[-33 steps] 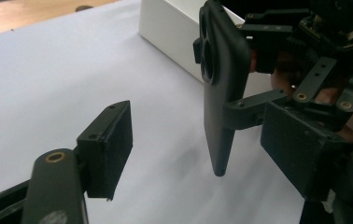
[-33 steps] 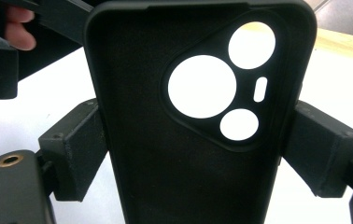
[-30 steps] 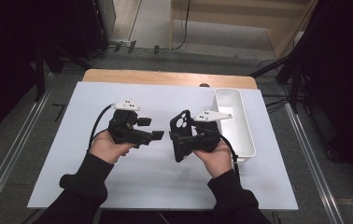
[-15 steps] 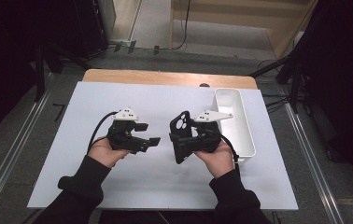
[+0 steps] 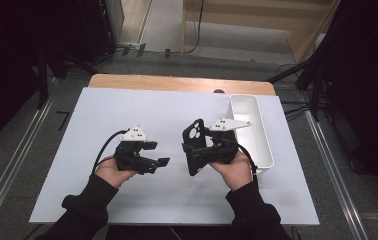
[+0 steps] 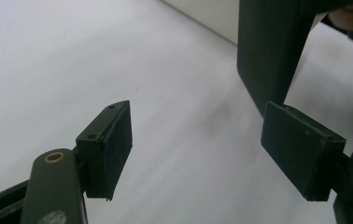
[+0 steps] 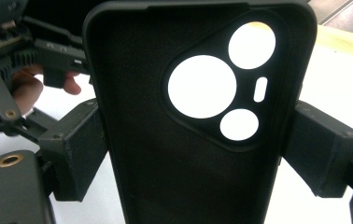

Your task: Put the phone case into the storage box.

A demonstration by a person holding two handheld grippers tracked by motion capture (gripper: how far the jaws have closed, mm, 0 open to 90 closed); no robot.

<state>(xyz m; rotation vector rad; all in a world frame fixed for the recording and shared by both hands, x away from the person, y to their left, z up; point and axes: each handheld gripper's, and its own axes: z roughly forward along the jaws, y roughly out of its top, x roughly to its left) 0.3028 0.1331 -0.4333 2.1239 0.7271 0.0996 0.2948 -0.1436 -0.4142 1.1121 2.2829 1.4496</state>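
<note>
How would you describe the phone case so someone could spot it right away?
On the white table, look left of the long white bin. The right claw is shut on the phone case, held upright: matte black, with round camera holes near its top.

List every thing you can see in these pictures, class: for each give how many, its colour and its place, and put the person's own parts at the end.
Phone case: one, black, with camera cut-outs, held upright between the right gripper's jaws above the mat.
Tray: one, white, long and narrow, at the mat's right edge.
Mat: one, pale grey-white, covering most of the table.
Table: one, wood-coloured, a strip visible beyond the mat.
Left gripper: one, black, jaws open with nothing between them, low over the mat.
Right gripper: one, black with a grey plate on top, jaws closed on the case's two long sides.
Hands: two, in dark sleeves, entering from the bottom of the high view.
</note>
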